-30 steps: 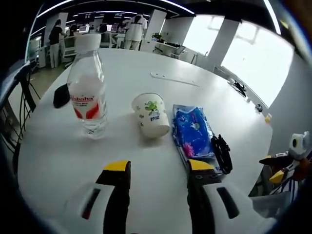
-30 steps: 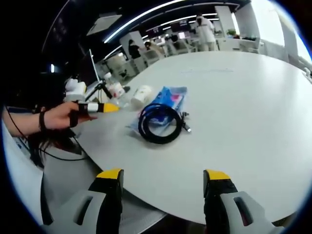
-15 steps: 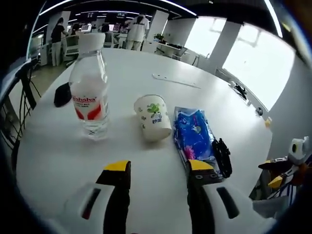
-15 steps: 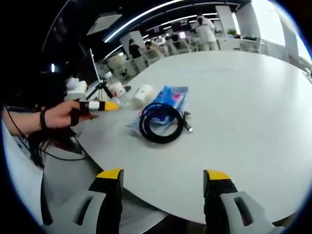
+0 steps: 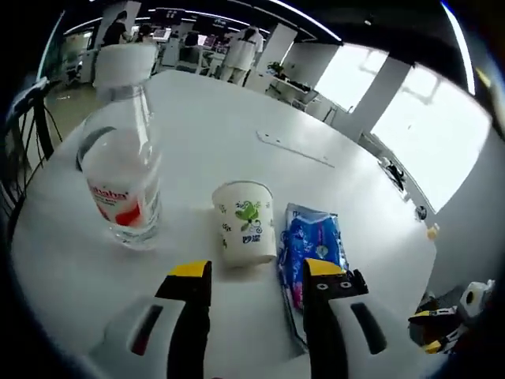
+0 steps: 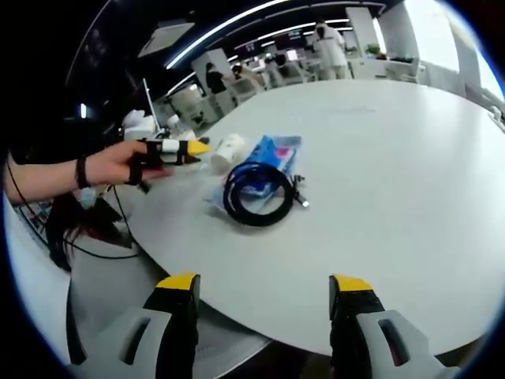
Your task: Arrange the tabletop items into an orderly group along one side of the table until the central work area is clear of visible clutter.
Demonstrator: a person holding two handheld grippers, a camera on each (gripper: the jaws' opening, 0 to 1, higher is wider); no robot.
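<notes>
White-bodied left claw (image 5: 256,276) and right claw (image 6: 264,288) are showing black jaws with yellow tips; the person's hand (image 6: 118,164) is wearing a dark wristband (image 6: 82,169).

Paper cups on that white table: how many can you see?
1. The paper cup stands upright between the water bottle and the blue packet, just ahead of the left hand-held gripper. Others could be hidden.
</notes>
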